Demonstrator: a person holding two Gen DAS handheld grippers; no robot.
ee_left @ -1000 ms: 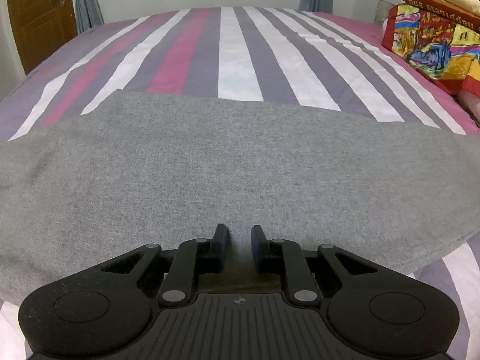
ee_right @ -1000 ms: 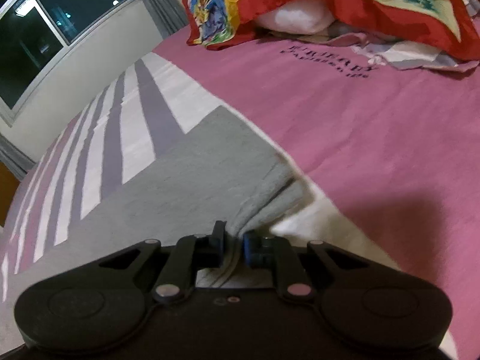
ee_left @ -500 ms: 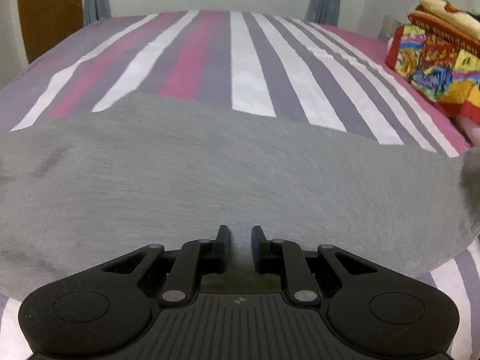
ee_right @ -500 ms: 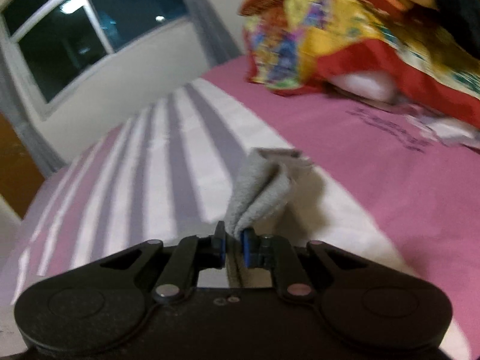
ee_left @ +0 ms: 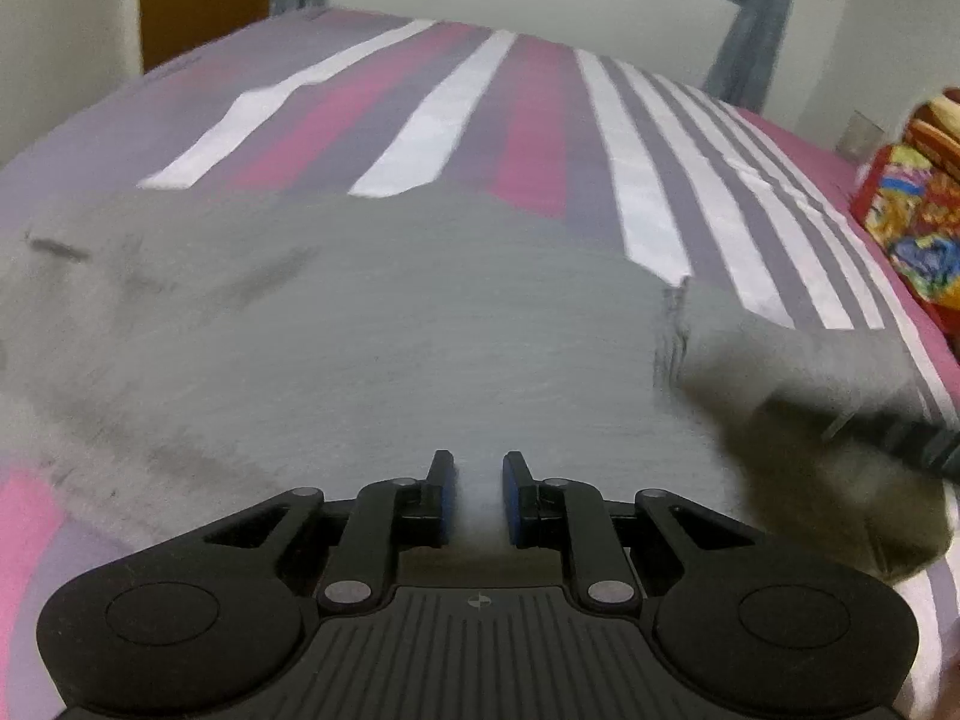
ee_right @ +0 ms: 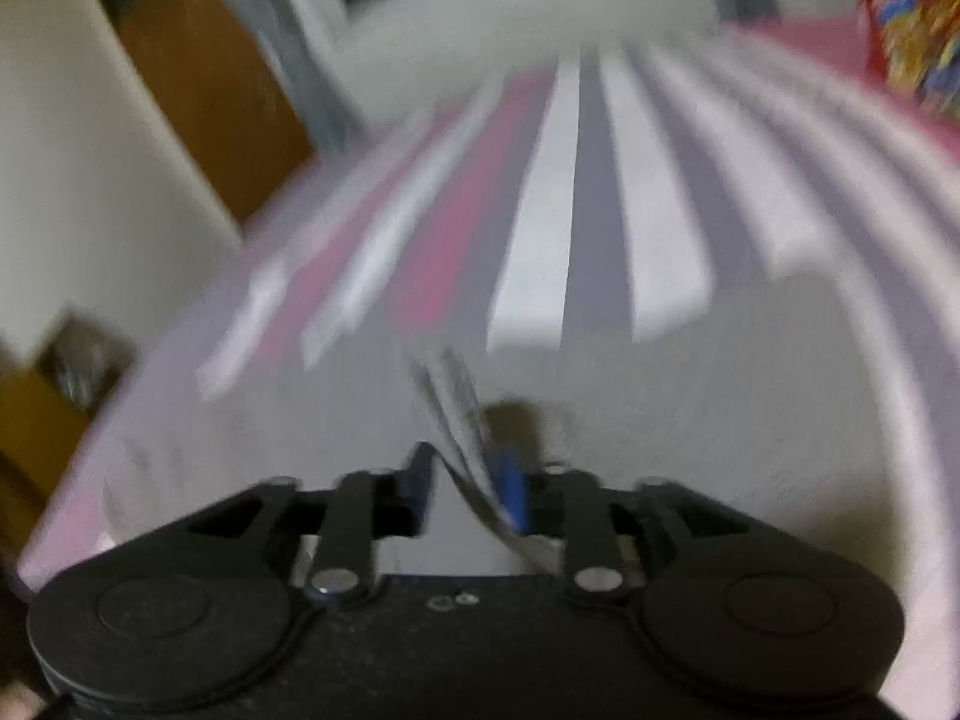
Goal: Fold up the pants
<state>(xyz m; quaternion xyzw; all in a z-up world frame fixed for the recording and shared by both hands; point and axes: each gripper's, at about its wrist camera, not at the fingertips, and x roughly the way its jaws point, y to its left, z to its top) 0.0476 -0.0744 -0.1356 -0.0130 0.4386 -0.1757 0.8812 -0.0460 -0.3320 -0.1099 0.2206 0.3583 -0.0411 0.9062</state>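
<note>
Grey pants (ee_left: 420, 324) are spread across the striped bed cover (ee_left: 540, 120), filling the lower half of the left wrist view. The left gripper (ee_left: 474, 480) is closed to a narrow gap on the near edge of the cloth. At 3 o'clock a folded-over flap (ee_left: 798, 360) is carried by the right gripper. In the blurred right wrist view, the right gripper (ee_right: 465, 483) has its jaws just opening, a cloth fold (ee_right: 456, 420) still lying between them against the right-hand pad. A colourful bundle (ee_left: 918, 228) is seen at 2 o'clock.
</note>
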